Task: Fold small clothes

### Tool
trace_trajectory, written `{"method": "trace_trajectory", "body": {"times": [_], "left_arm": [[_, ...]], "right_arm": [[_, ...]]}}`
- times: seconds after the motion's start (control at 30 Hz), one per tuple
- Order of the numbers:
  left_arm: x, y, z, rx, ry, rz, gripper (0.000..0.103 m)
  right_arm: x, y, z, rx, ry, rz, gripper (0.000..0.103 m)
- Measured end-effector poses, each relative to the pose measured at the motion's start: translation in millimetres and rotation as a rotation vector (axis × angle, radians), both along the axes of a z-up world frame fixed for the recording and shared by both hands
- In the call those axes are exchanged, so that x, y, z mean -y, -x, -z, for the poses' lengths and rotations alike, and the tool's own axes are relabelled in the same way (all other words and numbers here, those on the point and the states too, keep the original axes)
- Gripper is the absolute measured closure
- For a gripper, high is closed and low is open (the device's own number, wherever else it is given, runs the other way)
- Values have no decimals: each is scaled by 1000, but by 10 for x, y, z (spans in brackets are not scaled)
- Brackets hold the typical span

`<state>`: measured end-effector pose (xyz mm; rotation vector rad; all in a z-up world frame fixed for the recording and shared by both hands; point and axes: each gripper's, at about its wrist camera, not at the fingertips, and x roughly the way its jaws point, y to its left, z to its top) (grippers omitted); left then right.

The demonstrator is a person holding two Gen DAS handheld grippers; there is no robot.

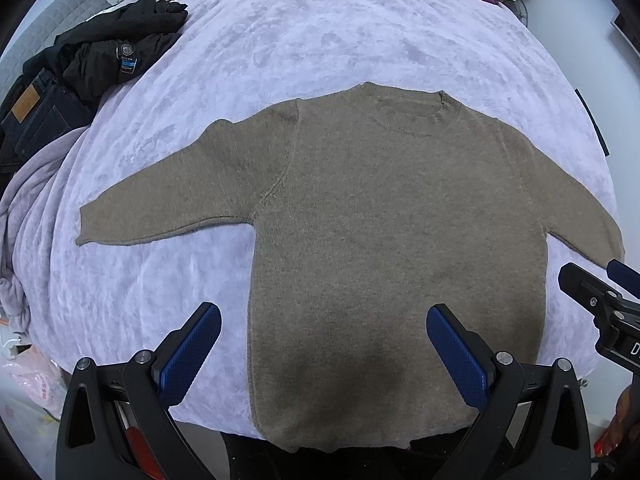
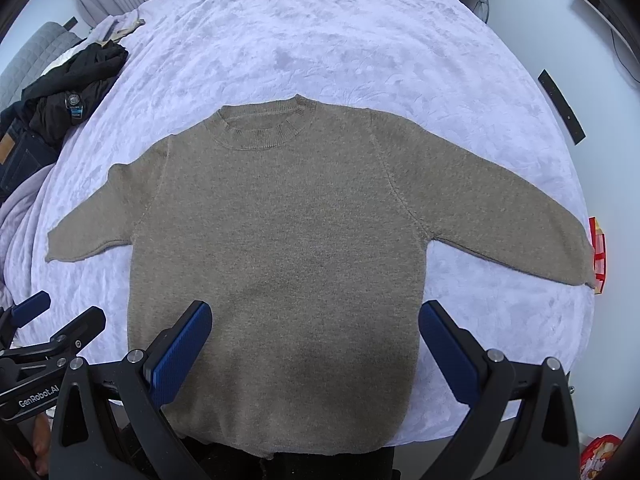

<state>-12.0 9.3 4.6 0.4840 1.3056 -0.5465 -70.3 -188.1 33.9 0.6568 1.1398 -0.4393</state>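
Both grippers hover side by side above the near hem of the brown sweater (image 1: 380, 240), pointing forward along it. The left gripper (image 1: 324, 344) and the right gripper (image 2: 316, 340) each stand spread wide with nothing between the blue pads. The sweater lies flat, sleeves out, on the lavender bedspread (image 1: 300, 32).

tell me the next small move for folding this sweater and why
Probably bring the left gripper to the cuff of the left sleeve and fold it across the body. The sweater already lies flat, face up, both sleeves spread, and both grippers are open and empty, the right gripper near the hem.
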Motion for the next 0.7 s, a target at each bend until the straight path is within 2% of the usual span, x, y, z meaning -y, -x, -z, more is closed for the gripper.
{"method": "trace_trajectory", "body": {"times": [0.17, 0.3, 0.4, 0.47, 0.7], "left_arm": [[8, -31, 118, -15, 5, -2, 0], [-69, -150, 289, -72, 78, -40, 0], [-195, -321, 468, -121, 140, -110, 0], [-299, -441, 576, -126, 167, -156, 0], [-900, -1088, 950, -71, 258, -351, 0]], "right_arm": [[-11, -52, 72, -4, -2, -7, 0], [-50, -114, 169, 24, -29, -22, 0], [-111, -191, 275, 47, -60, -36, 0], [-176, -267, 344, 63, -74, -46, 0], [-490, -654, 534, 120, -102, -130, 0]]}}
